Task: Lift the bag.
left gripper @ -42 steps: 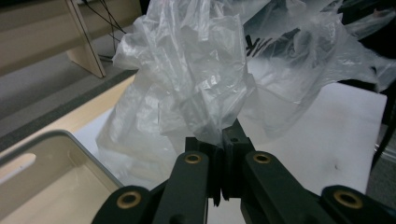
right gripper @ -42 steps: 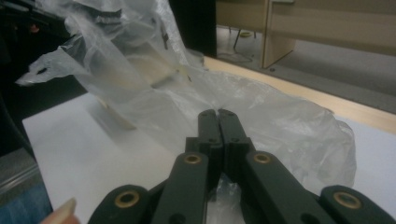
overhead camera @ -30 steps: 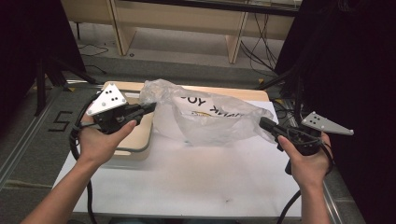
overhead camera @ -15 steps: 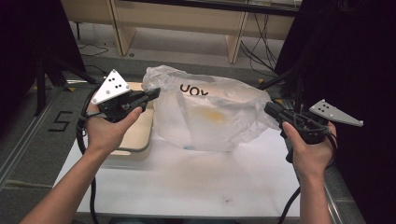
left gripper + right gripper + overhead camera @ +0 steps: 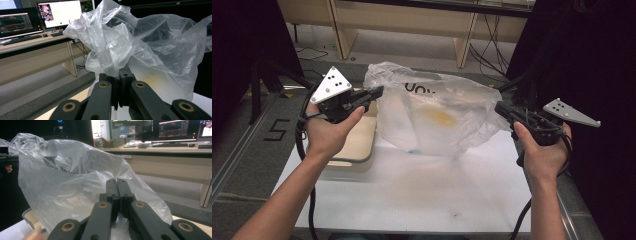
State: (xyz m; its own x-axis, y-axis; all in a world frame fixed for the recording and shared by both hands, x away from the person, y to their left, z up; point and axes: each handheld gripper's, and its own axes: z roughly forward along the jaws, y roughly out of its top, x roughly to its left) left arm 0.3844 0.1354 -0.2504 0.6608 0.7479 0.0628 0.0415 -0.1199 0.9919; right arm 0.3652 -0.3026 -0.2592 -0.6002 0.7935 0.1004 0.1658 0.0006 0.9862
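Note:
A clear plastic bag with dark lettering hangs stretched between my two grippers above the white table top. Something yellowish shows through its film. My left gripper is shut on the bag's left edge, and in the left gripper view the film bunches up out of the closed jaws. My right gripper is shut on the bag's right edge; in the right gripper view the bag spreads to the left of the closed jaws.
A beige tray sits on the table under the left hand. Wooden desk legs and cables stand on the floor beyond the table. Dark curtains flank both sides. Monitors on a desk stand far off.
Both hands have risen, lifting the bag off the table and pulling it upright between them. The bag now hangs taller and wider than a second ago.

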